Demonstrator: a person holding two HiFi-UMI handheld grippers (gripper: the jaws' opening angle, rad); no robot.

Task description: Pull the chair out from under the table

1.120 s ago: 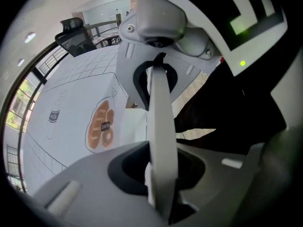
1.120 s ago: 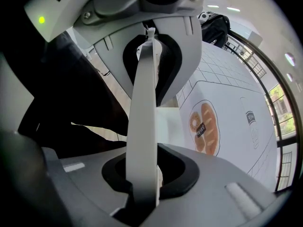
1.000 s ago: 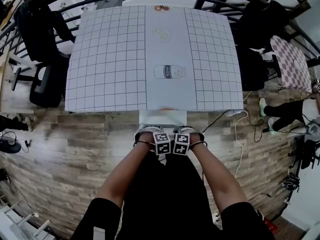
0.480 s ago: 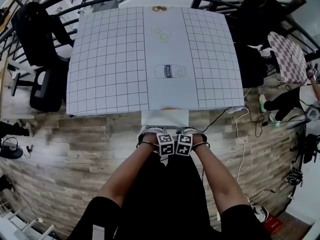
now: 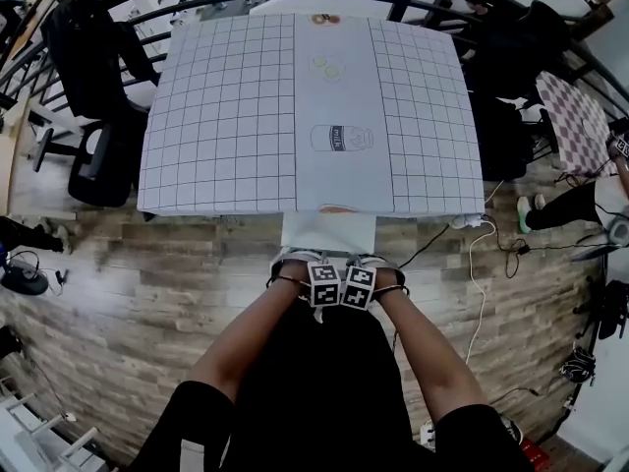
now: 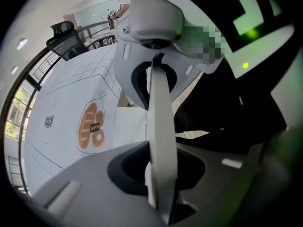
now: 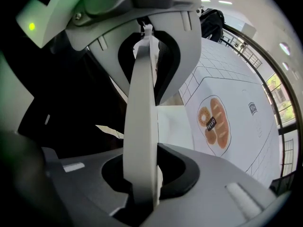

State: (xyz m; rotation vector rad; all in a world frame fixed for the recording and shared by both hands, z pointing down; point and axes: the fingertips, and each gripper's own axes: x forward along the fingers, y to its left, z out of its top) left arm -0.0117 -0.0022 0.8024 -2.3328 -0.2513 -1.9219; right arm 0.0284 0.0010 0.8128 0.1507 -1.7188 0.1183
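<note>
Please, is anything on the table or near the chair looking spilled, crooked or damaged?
Nothing stands out. The tablecloth lies flat, the chair sits square to it, and the left gripper and right gripper clamp its back. Only a white cable trails loosely on the floor.

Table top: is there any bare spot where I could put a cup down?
Nearly all of the table is bare: both checked sides and the plain middle strip, whose can and bread are only printed. It is crowded at the near edge, where the left gripper and right gripper clamp the chair.
</note>
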